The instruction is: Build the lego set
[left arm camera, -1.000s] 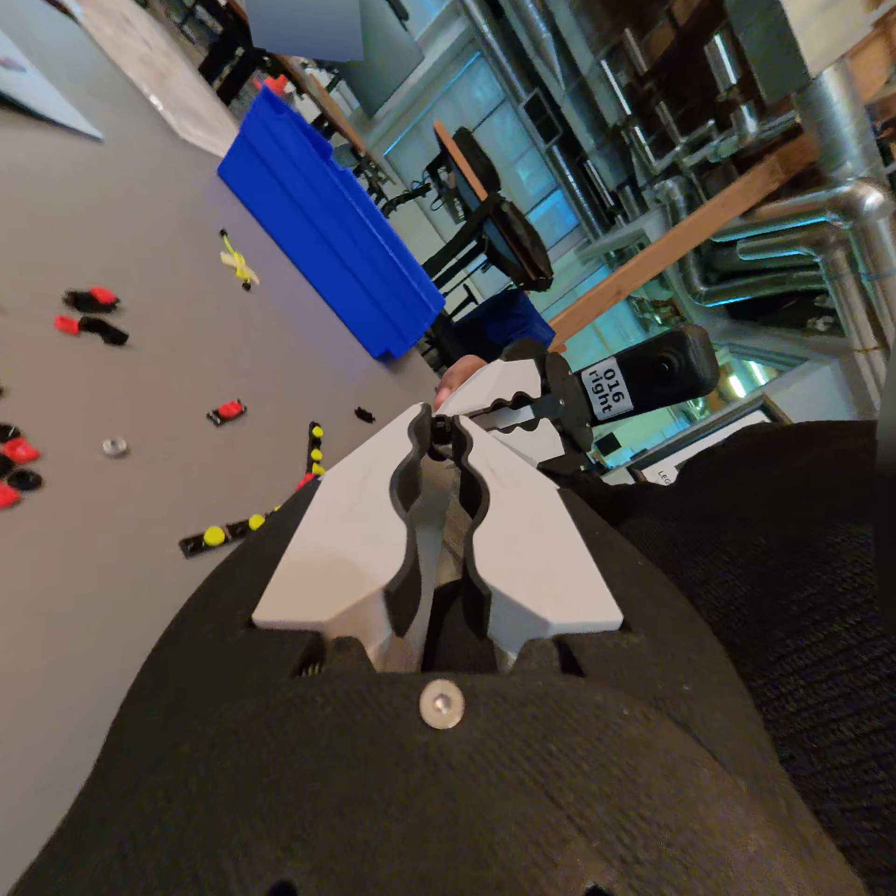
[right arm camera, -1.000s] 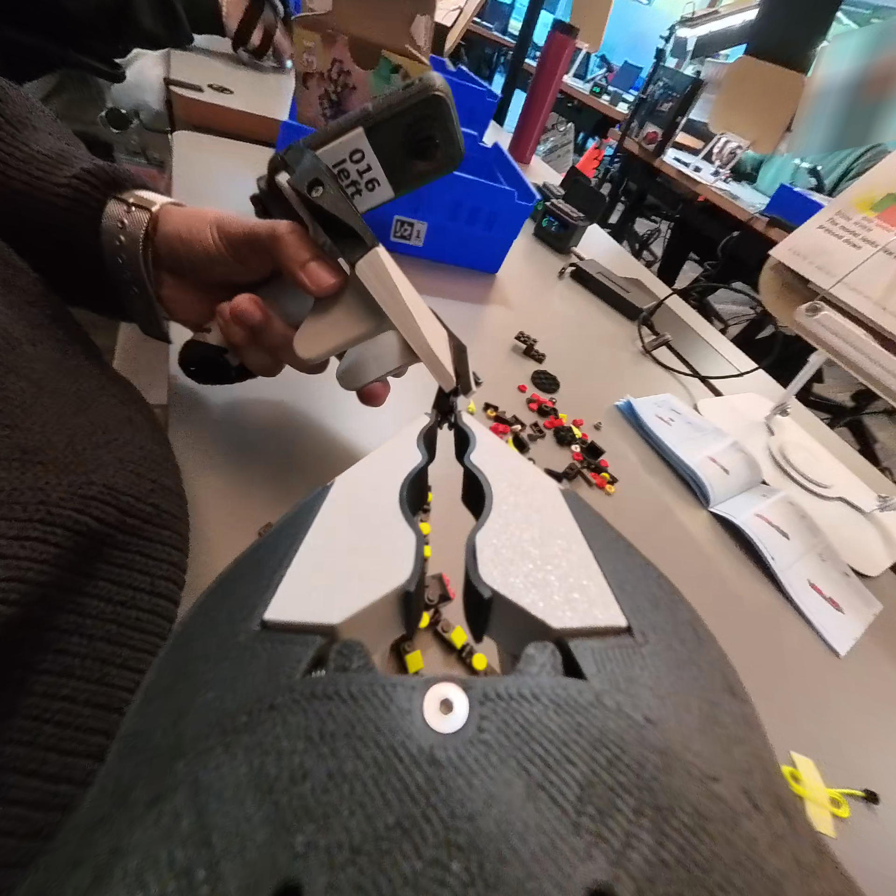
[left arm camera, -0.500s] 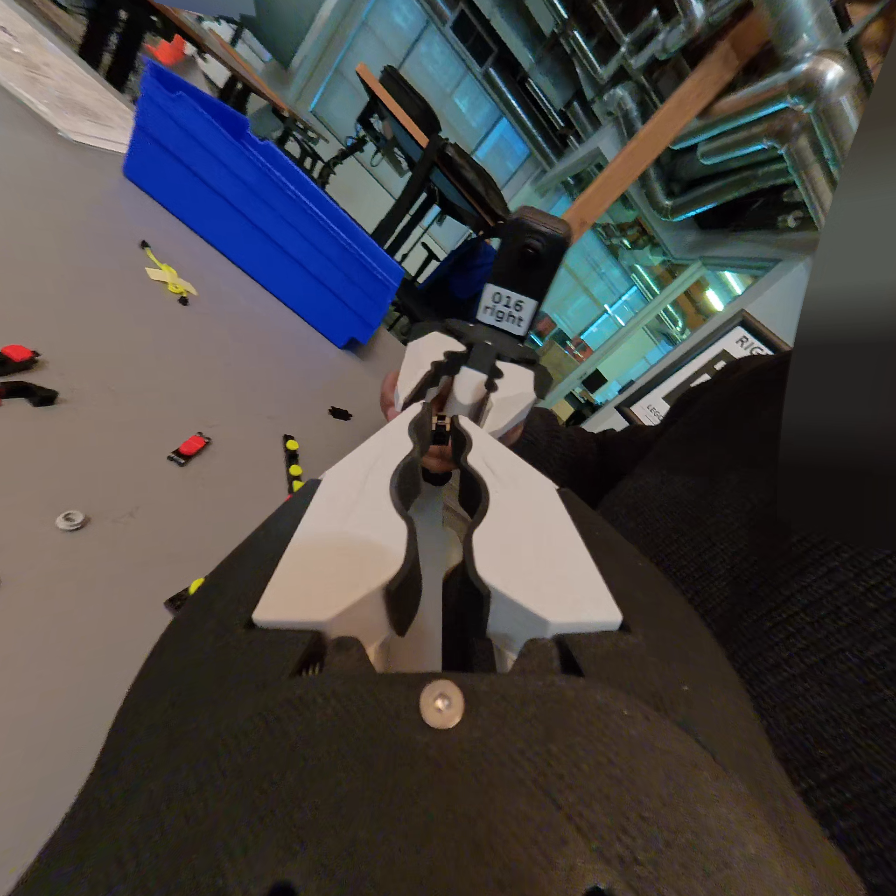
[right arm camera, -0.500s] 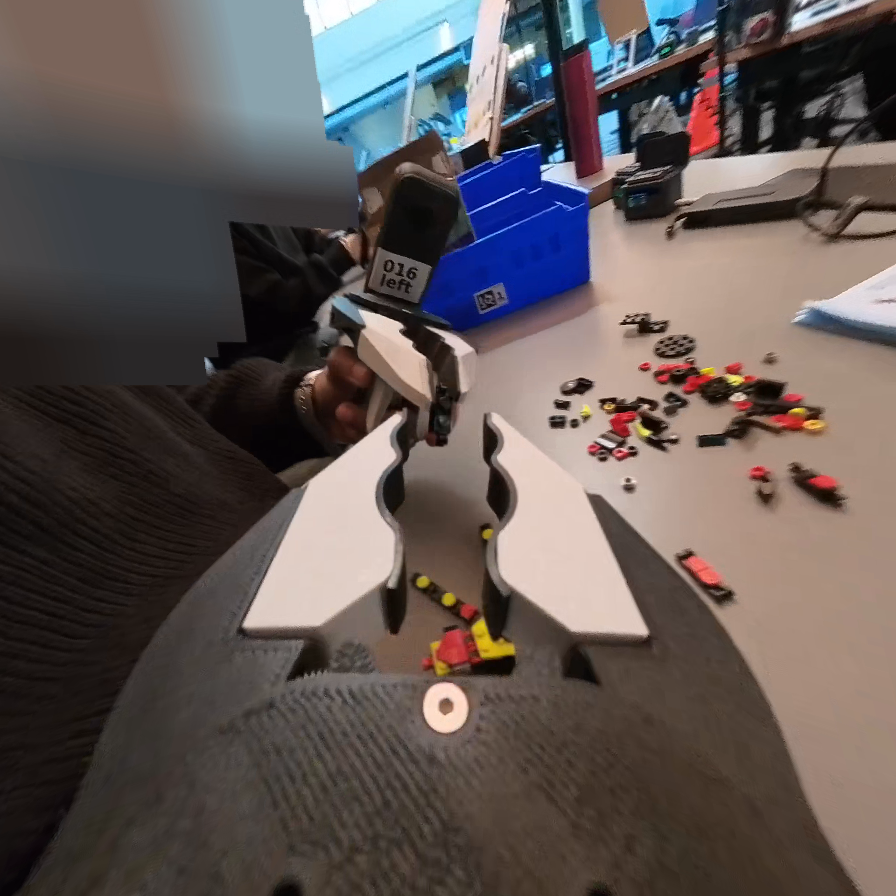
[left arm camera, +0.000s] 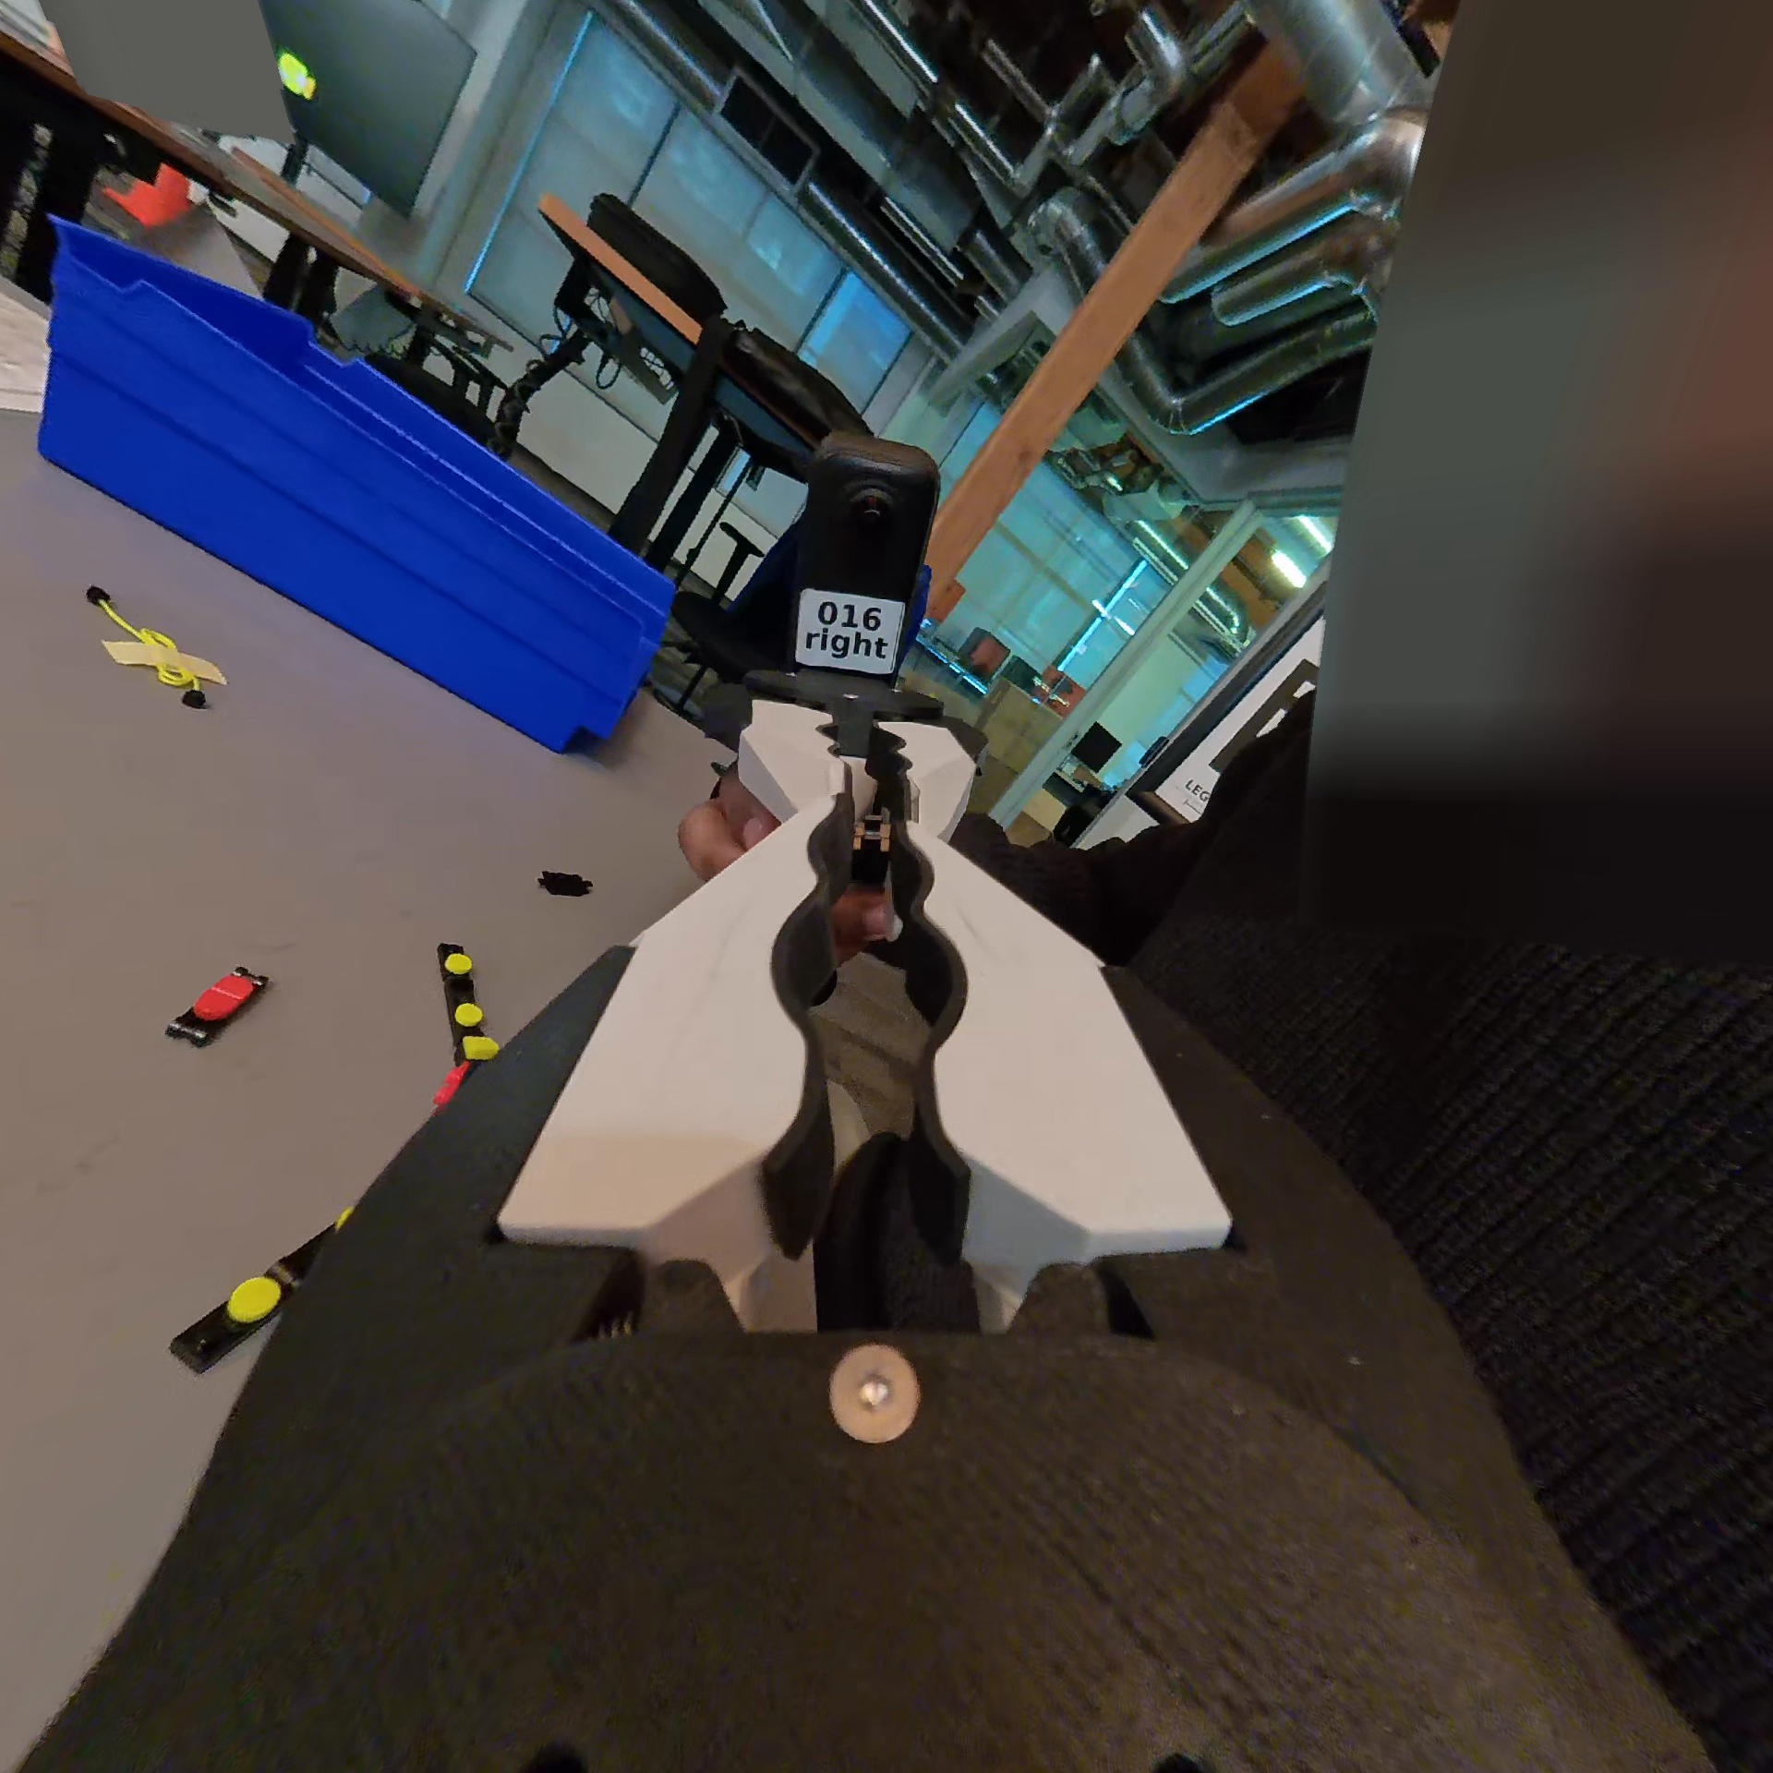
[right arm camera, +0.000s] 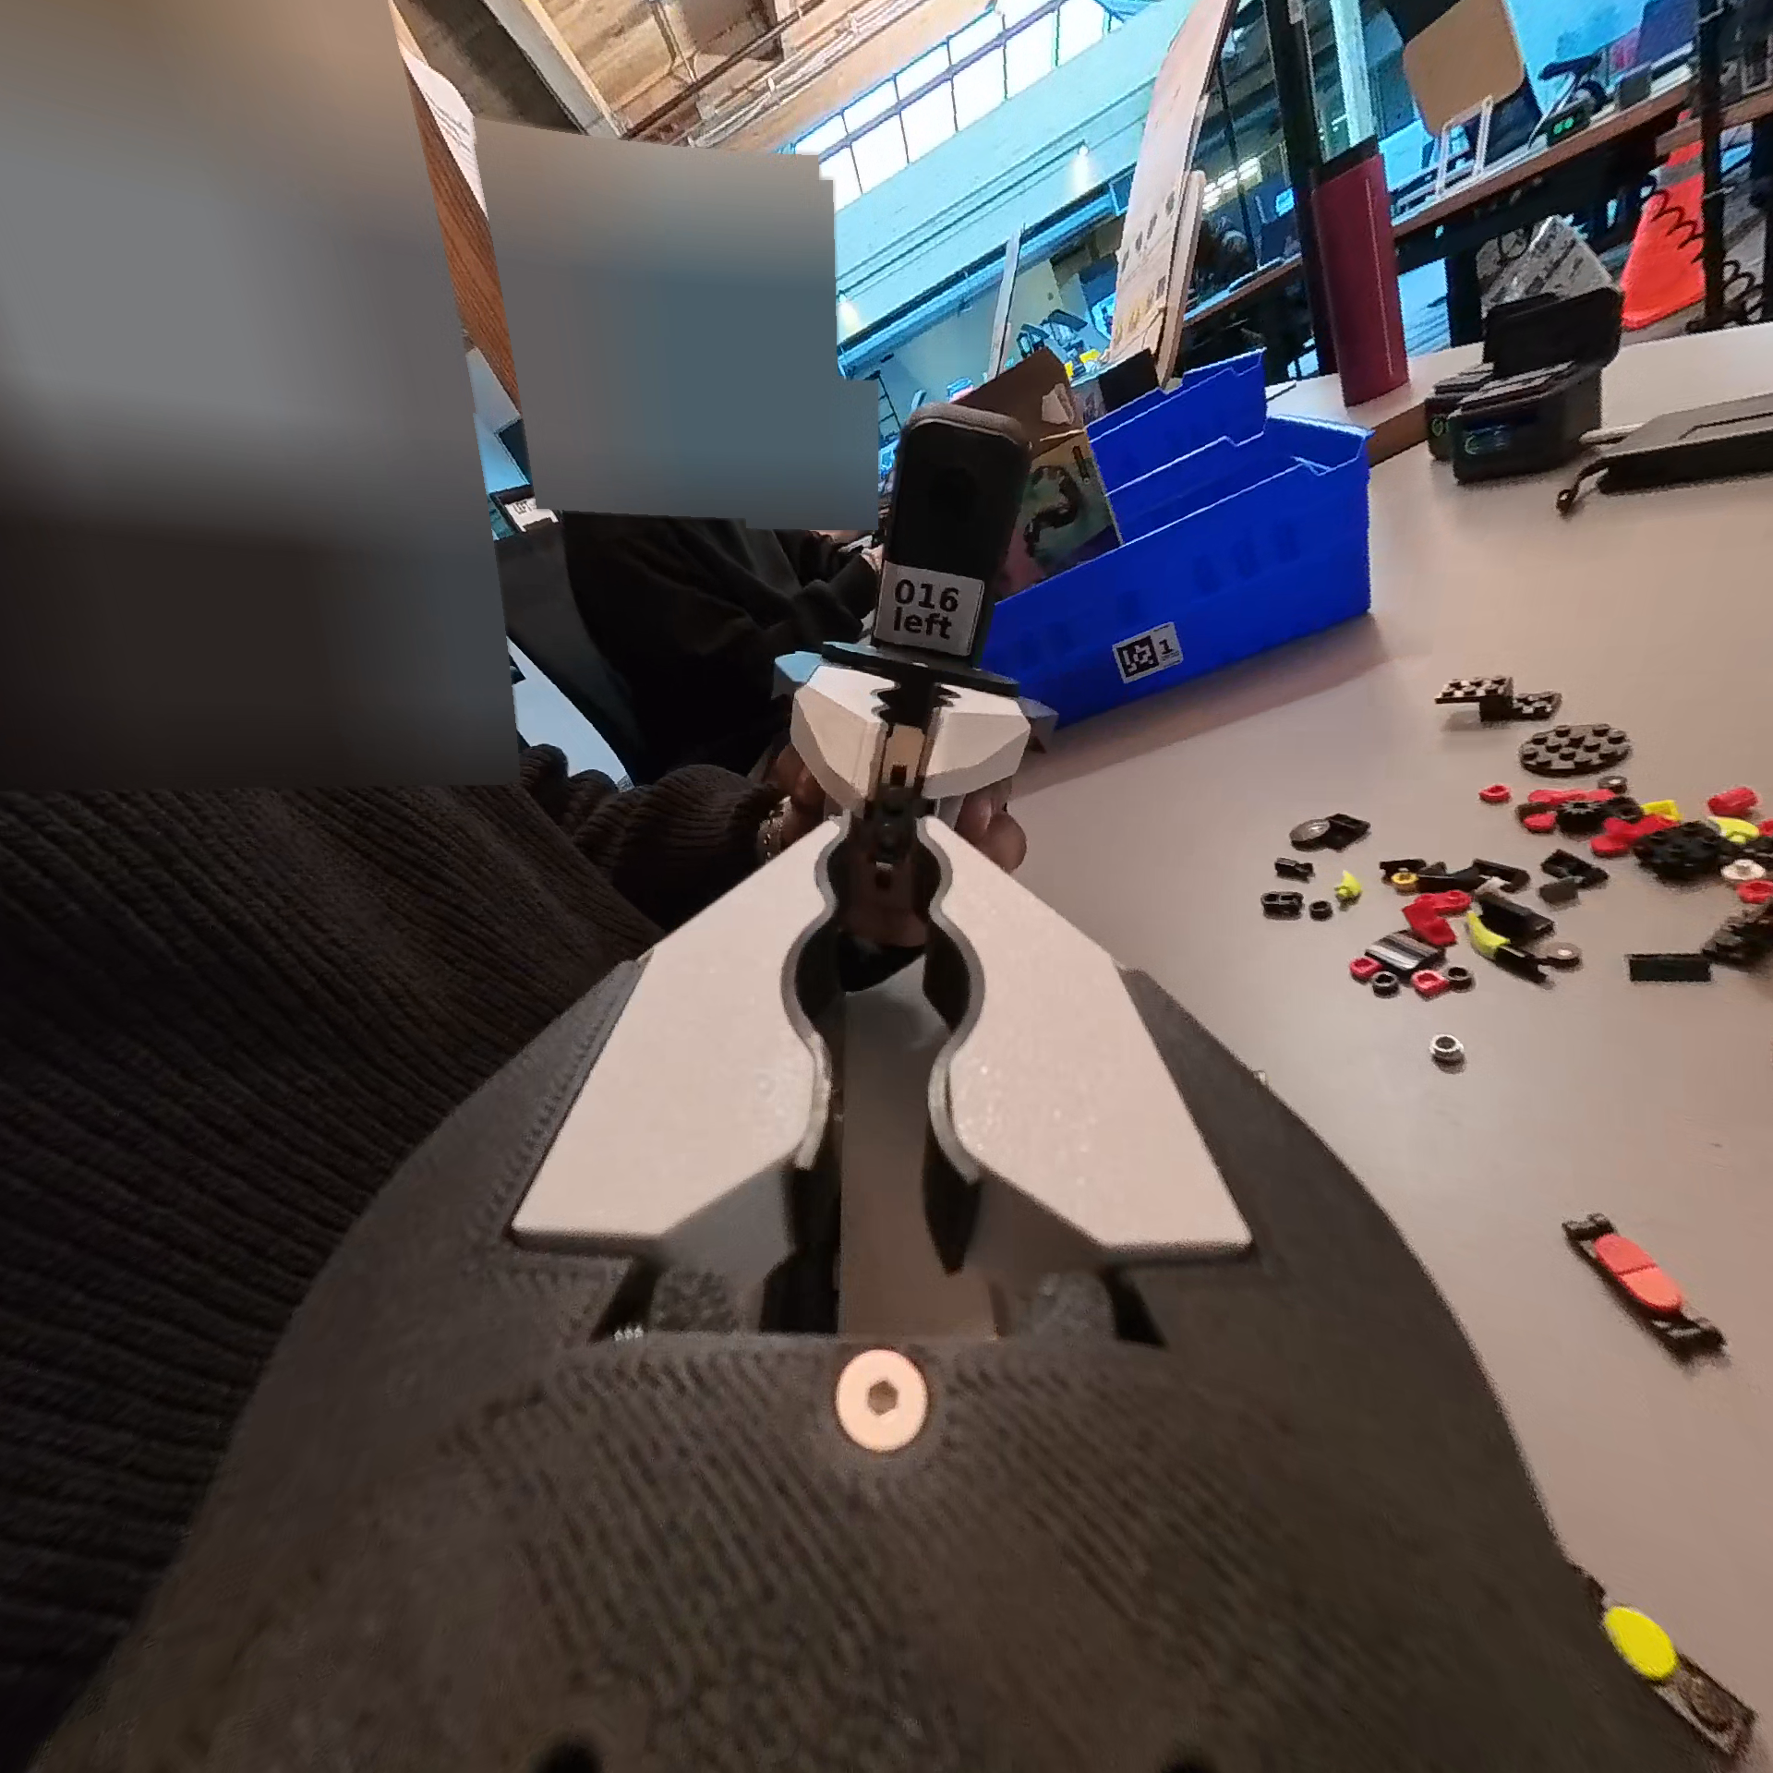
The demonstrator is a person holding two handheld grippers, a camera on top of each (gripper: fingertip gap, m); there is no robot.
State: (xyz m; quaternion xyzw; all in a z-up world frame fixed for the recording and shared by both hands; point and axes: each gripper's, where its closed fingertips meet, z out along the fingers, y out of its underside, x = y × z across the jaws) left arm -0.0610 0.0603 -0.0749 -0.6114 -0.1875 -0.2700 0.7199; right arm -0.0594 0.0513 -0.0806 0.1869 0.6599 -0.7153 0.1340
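Between facing grippers: small black lego piece (left arm camera: 871, 849), upright, pinched.

A big grey table (right arm camera: 1439, 1151) fills the room's front. Shiny pipes (left arm camera: 1247, 240) run overhead at one o'clock, and bright windows (right arm camera: 959, 144) glow at twelve.

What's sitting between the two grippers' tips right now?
A small black lego piece, pinched at the left gripper tips, with the right gripper tips meeting it head-on. No table parts lie between; both wrist views show this.
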